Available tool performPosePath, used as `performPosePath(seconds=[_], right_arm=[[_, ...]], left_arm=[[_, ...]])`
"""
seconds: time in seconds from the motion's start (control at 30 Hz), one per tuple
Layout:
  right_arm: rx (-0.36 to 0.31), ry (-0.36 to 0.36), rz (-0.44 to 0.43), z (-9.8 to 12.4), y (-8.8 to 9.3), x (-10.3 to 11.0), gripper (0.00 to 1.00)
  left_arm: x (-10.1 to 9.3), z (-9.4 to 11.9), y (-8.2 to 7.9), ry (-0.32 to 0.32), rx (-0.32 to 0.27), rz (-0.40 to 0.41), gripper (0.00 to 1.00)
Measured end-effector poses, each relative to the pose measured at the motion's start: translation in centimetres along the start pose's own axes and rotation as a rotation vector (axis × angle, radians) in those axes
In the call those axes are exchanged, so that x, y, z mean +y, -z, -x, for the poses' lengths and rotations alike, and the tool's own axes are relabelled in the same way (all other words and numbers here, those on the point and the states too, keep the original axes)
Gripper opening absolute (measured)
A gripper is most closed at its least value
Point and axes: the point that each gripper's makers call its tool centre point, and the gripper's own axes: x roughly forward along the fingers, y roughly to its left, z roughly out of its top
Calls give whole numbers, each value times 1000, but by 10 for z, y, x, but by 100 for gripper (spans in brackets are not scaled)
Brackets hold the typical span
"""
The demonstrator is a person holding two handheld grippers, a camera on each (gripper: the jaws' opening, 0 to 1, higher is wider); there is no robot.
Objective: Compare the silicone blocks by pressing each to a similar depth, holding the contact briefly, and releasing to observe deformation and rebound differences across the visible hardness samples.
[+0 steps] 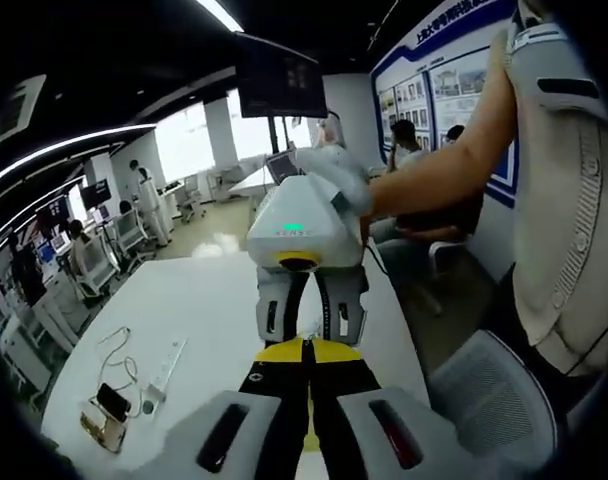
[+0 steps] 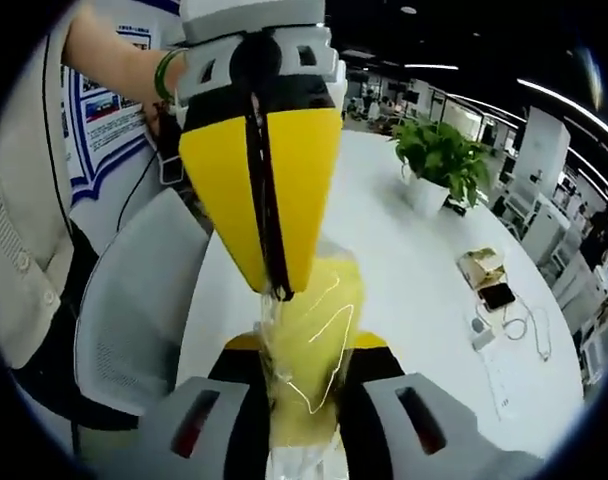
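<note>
1. In the left gripper view, the left gripper [image 1: 306, 385] rises from the bottom with its yellow-and-black jaws closed together, only a thin seam between them.
2. Facing it from above is the white-bodied right gripper [image 1: 306, 322], held in a white-gloved hand [image 1: 336, 172] on a bare forearm [image 1: 454, 160].
3. In the right gripper view, the right gripper's [image 2: 306, 345] yellow jaws are pressed against a clear plastic-wrapped yellow piece between them.
4. The left gripper [image 2: 274, 290] points down from the top, jaws meeting at a dark seam, its tip touching that wrapped piece.
5. A wrist with a green bracelet [image 2: 164, 75] holds it.
</note>
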Motion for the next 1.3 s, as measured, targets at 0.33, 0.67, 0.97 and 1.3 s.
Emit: performPosePath(seconds=[0.33,0.67,0.97,1.3], right_arm=[[52,-18,64,-1,8,7,7],[88,-34,72,2,15,15,4],[122,-25,35,2,22,18,4],[111,-22,64,4,23,19,4]], left_arm=[[-12,-7,3,15,31,-27,0],[-18,-12,4,28,43,-31,0],[-23,-15,6,30,49,-20,0],[-27,-16,5,37,55,-28,0]])
